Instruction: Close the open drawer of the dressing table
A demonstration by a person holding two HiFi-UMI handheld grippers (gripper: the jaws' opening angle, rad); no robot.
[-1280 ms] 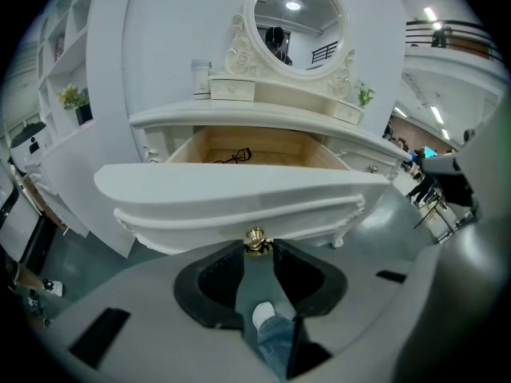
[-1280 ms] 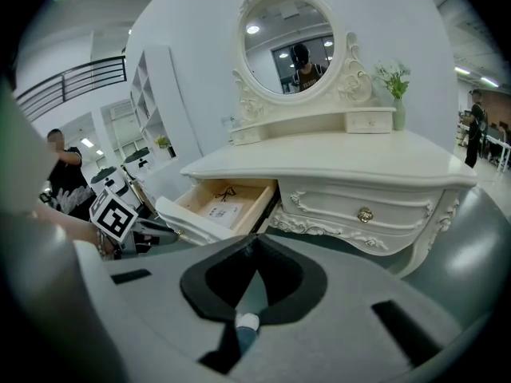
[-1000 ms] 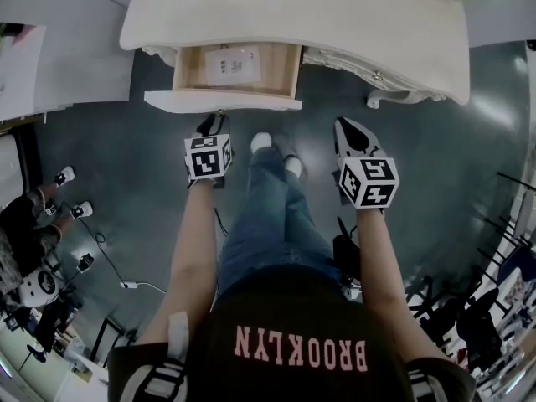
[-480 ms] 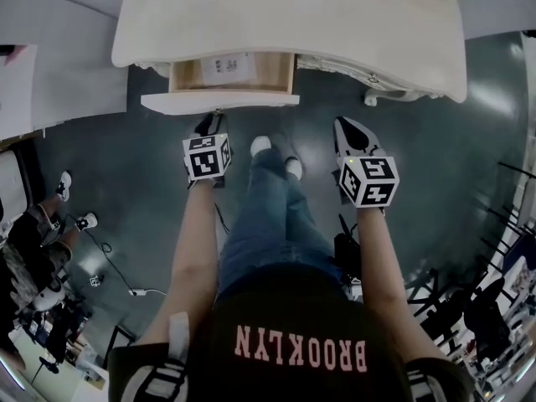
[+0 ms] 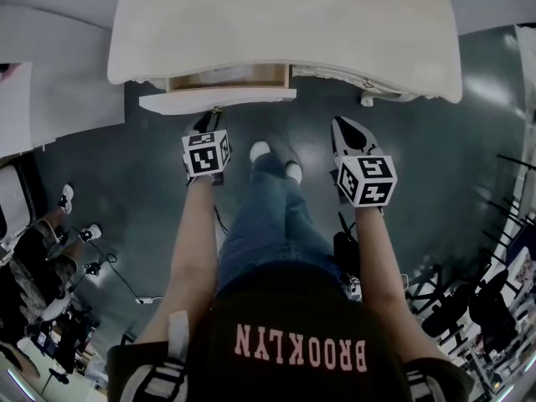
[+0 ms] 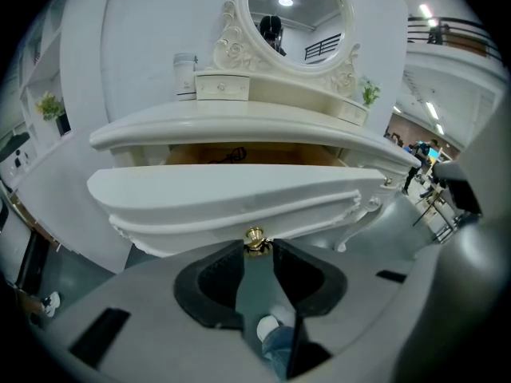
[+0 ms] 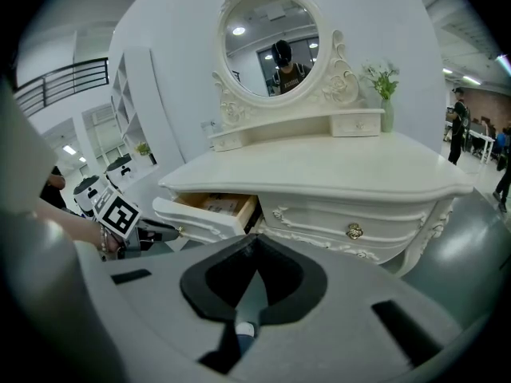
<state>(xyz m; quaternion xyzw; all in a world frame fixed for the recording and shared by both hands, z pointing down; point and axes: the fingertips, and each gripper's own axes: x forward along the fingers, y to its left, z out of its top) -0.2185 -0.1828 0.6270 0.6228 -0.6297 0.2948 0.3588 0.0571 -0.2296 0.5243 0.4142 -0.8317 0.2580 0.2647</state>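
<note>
Overhead, the head view shows the person standing before the white bench (image 5: 285,23), jeans and pale shoes (image 5: 261,149) between the two arms. One drawer (image 5: 218,100) on the bench's left side stands partly out, only a narrow strip of its wooden inside showing under the top. The left tool (image 5: 215,115) reaches to the drawer's front edge at the middle, its marker cube (image 5: 206,154) facing up. The right tool (image 5: 342,124) hangs over the dark floor (image 5: 419,166), apart from the bench and touching nothing

Next, the left tool's view looks straight at the drawer front. Its jaws stand apart, and the brass knob (image 6: 255,238) sits right at their tips, in the gap between them; whether the pads press on it cannot be told. Above the front, a slice of the wooden inside shows below the bench top, and an oval mirror (image 6: 295,18) rises behind

Lastly, the right tool's view shows its jaws drawn together with nothing between them. Beyond them the drawer juts out at the bench's left, the left tool at its knob, and a closed drawer with its own brass knob (image 7: 354,230) sits to the right
</note>
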